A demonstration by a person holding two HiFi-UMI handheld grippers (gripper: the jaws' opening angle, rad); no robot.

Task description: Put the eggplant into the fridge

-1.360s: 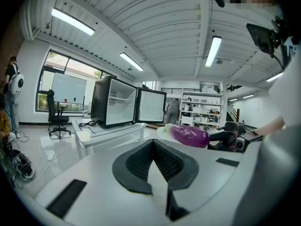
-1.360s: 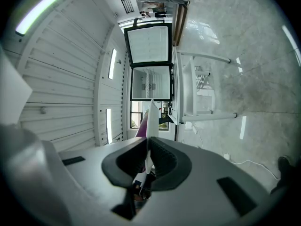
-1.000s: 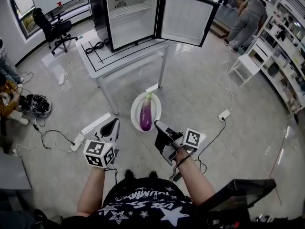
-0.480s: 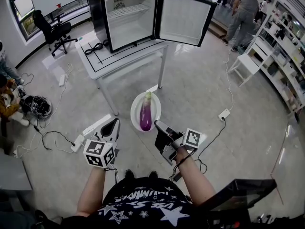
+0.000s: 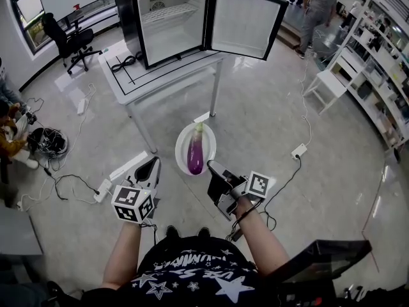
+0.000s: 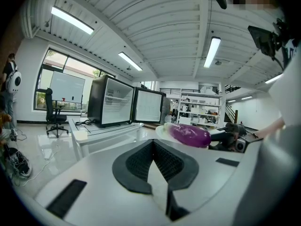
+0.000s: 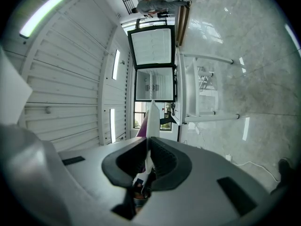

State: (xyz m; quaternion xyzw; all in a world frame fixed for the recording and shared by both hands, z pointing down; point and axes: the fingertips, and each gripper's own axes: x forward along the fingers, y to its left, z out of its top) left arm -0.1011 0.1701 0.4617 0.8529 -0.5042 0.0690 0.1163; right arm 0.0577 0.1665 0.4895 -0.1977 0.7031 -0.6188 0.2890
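Note:
A purple eggplant [image 5: 195,154] lies lengthwise on a white plate [image 5: 181,147] held above the floor. My right gripper [image 5: 213,169] is shut on the plate's near right rim. In the right gripper view the plate [image 7: 152,116] stands edge-on between the jaws of the right gripper [image 7: 148,147], with a purple sliver of eggplant [image 7: 140,129] behind it. My left gripper [image 5: 152,165] is shut and empty, to the left of the plate. The left gripper view shows the left gripper [image 6: 153,147] shut, with the eggplant [image 6: 190,134] to its right. The fridge [image 5: 167,19] stands open on a white table [image 5: 160,75].
The fridge door [image 5: 246,23] swings out to the right. Cables and a power strip [image 5: 103,189] lie on the floor at left. An office chair [image 5: 69,40] stands at far left, white shelves [image 5: 377,62] at right, and a person [image 5: 313,8] at the back.
Both grippers and the plate with the eggplant have stayed nearly still. The person at the back right has straightened up and walked further away.

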